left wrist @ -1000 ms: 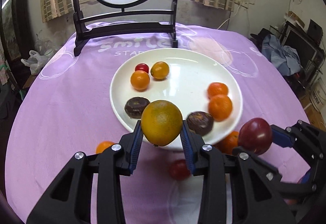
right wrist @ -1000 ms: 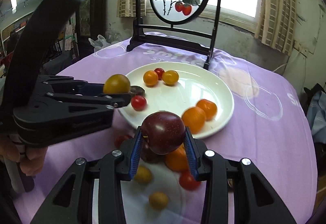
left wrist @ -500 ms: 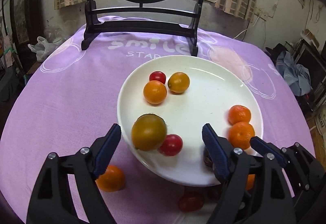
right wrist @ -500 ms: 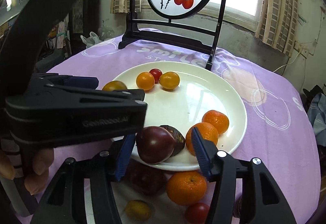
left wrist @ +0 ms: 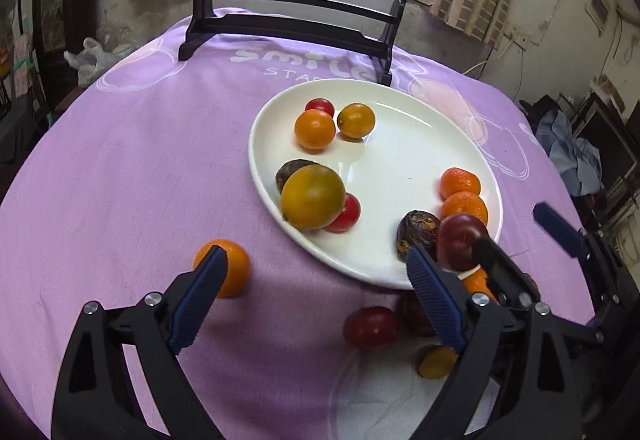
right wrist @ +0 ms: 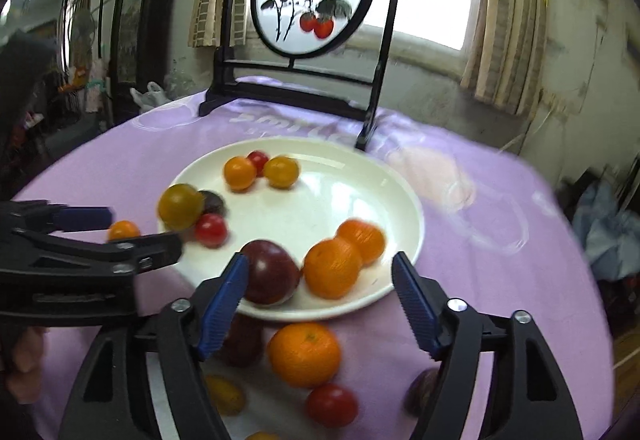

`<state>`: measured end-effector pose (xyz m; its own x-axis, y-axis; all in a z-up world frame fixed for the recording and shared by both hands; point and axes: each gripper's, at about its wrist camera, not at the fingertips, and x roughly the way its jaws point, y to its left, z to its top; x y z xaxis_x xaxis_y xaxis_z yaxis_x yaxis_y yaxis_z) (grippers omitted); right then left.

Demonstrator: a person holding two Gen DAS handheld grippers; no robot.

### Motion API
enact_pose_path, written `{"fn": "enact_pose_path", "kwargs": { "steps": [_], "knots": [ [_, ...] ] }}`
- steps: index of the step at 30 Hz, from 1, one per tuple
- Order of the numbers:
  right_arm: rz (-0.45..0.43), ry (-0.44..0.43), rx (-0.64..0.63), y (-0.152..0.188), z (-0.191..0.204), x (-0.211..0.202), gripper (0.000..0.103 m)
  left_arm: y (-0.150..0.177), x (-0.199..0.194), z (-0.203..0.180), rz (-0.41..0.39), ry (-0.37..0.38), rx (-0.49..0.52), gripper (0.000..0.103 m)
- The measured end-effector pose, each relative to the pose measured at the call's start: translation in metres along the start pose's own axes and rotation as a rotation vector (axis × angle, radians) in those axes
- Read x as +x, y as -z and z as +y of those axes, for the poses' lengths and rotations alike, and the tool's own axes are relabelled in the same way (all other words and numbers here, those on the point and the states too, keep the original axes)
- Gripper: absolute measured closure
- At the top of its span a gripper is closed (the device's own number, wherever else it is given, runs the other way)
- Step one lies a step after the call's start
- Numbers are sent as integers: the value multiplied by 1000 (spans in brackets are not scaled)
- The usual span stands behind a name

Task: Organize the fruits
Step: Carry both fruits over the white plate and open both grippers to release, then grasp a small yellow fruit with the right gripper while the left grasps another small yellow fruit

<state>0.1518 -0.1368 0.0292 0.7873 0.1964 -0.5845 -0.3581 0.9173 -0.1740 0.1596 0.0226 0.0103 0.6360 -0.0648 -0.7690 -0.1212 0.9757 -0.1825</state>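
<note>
So this was the drop-off part of sorting fruit onto the plate [left wrist: 440,107]. Both grippers were letting go at once. The left gripper [left wrist: 312,292] had its jaws opening, already spread wide with nothing between them. The greenish-yellow orange [left wrist: 313,196] sat on the near-left part of the plate, leaning against a dark wrinkled fruit [left wrist: 289,171] and a cherry tomato [left wrist: 345,213], well ahead of the blue pads and clear of them.

The right gripper [right wrist: 320,300] was opening too. The dark red plum [right wrist: 269,272] lay on the near rim of the plate, right up beside the left-hand pad [right wrist: 224,300]. That view was a bit blurry, so I couldn't tell if pad and plum were touching, but the other pad stood well away, so nothing was pinched. Two tangerines [right wrist: 340,260] sat just beside the plum, inside the spread of the fingers.

Plenty was left on the purple cloth [left wrist: 120,179]: an orange [left wrist: 236,268] right at the left gripper's left fingertip, a red tomato [left wrist: 370,327] near the plate's edge, plus another orange [right wrist: 304,354], a tomato [right wrist: 331,404] and a small yellow one [right wrist: 226,394] under the right gripper.

My guess for the next move: back both grippers off the plate without nudging anything over the rim, then drop down on the loose fruit. That orange by the left fingertip looked like the easy grab, only it's round and would roll if clipped off-centre.
</note>
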Motion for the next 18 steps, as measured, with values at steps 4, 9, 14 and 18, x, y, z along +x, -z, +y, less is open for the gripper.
{"fn": "enact_pose_path", "kwargs": {
  "steps": [4,9,14,18],
  "knots": [
    [-35,30,-6,-5,-4,4,27,2,-8,1,-13,-8,1,14],
    [-64,106,4,-5,-12,4,27,1,-12,0,-22,-13,5,14],
    [-75,52,46,0,-23,-9,27,1,-11,1,-18,-13,11,14],
    [6,3,34,8,-21,-5,27,3,-10,2,-6,-8,18,14]
  ]
}}
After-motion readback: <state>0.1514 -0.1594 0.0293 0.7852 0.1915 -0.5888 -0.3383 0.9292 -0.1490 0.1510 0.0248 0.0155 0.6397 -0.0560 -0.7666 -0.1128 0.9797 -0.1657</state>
